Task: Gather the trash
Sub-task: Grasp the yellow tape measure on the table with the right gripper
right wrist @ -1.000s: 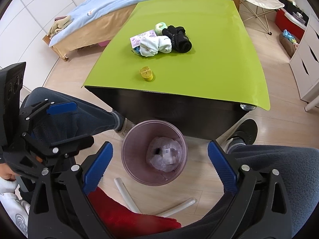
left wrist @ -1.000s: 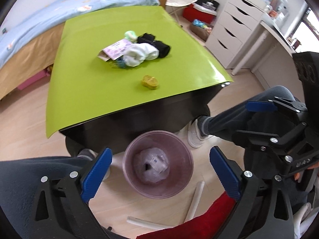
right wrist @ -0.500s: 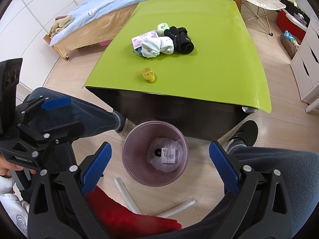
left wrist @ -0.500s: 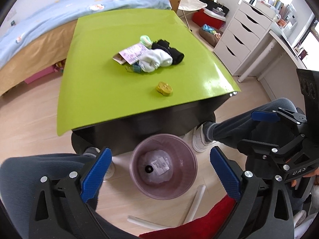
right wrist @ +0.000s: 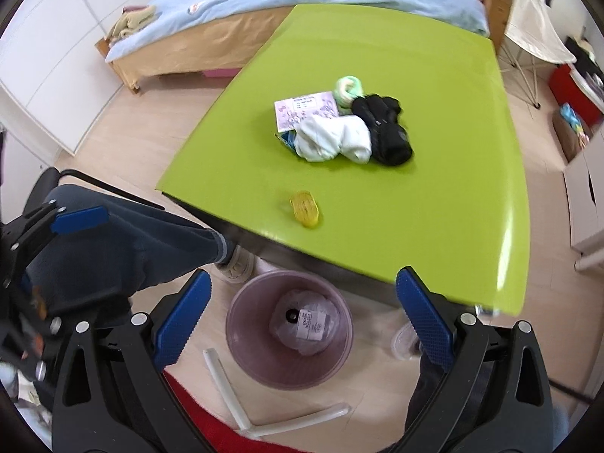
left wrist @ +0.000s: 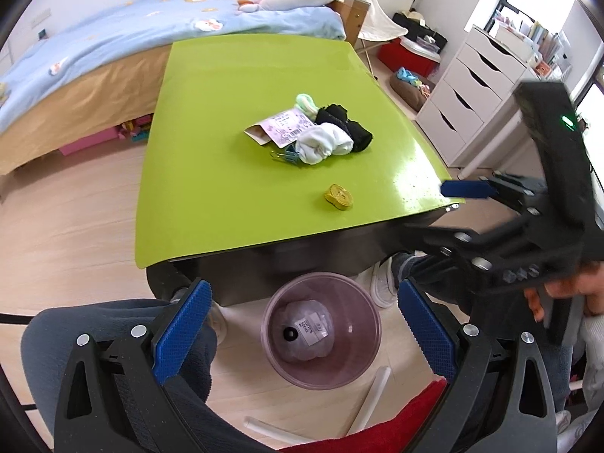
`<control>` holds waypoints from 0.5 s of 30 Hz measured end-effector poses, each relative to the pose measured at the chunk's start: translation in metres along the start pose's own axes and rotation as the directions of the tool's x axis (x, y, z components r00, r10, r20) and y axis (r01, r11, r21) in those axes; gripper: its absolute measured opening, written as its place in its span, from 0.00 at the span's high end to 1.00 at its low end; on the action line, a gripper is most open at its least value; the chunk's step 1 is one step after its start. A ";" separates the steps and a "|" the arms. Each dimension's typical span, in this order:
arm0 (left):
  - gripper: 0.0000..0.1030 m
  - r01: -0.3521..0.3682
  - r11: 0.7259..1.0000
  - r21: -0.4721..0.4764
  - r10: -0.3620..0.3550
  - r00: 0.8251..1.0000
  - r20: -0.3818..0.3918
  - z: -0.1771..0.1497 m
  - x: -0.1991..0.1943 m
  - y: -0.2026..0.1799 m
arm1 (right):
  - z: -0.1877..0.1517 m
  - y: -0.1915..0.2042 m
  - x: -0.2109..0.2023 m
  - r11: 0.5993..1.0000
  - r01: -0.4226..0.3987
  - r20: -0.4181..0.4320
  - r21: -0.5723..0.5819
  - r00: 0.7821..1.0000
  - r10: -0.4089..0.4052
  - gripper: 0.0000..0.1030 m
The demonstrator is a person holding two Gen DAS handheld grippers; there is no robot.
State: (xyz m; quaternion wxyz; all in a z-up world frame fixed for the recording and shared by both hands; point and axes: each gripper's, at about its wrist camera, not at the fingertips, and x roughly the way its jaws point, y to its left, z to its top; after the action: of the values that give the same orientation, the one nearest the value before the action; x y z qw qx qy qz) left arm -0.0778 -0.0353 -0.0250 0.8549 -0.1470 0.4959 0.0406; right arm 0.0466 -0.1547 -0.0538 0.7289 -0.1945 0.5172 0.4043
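Observation:
A translucent purple trash bin (left wrist: 321,328) (right wrist: 288,326) stands on the floor in front of the green table (left wrist: 226,173) (right wrist: 434,196), with a crumpled plastic bag and label inside. On the table lie a yellow tape roll (left wrist: 339,197) (right wrist: 305,209), a pink paper packet (left wrist: 281,128) (right wrist: 304,111), white socks (left wrist: 321,145) (right wrist: 332,139), black socks (left wrist: 345,128) (right wrist: 385,134), a pale green sock ball (left wrist: 306,102) (right wrist: 349,88) and blue binder clips (left wrist: 287,156). My left gripper (left wrist: 302,336) and right gripper (right wrist: 298,321) are both open and empty above the bin. The right gripper also shows in the left wrist view (left wrist: 490,226).
A bed with a blue cover (left wrist: 113,56) stands behind the table. White drawers (left wrist: 472,94) stand at the right. The person's legs (right wrist: 124,241) flank the bin. A white chair frame (right wrist: 234,389) and red cushion (left wrist: 377,426) lie below.
Both grippers have risen and tilted up toward the table, so the table pile looks nearer. The right gripper has moved up in the left wrist view. The bag has settled in the bin.

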 end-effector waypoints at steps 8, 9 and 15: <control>0.08 0.011 1.000 -0.014 -0.012 1.000 -0.001 -0.003 0.003 0.005 | 0.032 0.006 0.043 0.996 0.017 -0.096 -0.085 0.995 -0.025 0.06; 0.08 0.013 1.000 -0.017 -0.013 1.000 -0.001 -0.004 0.003 0.005 | 0.035 0.008 0.049 0.995 0.018 -0.109 -0.099 0.994 -0.029 0.06; 0.08 0.025 0.999 -0.041 -0.025 1.000 0.006 -0.005 0.003 0.011 | 0.042 0.011 0.068 0.989 0.032 -0.152 -0.142 0.987 -0.053 0.32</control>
State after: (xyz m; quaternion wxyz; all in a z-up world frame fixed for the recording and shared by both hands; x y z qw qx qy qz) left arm -0.0833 -0.0267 -0.0323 0.8534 -0.1704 0.4909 0.0404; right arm 0.0726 -0.0925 -0.0984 0.6794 -0.2868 0.5389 0.4072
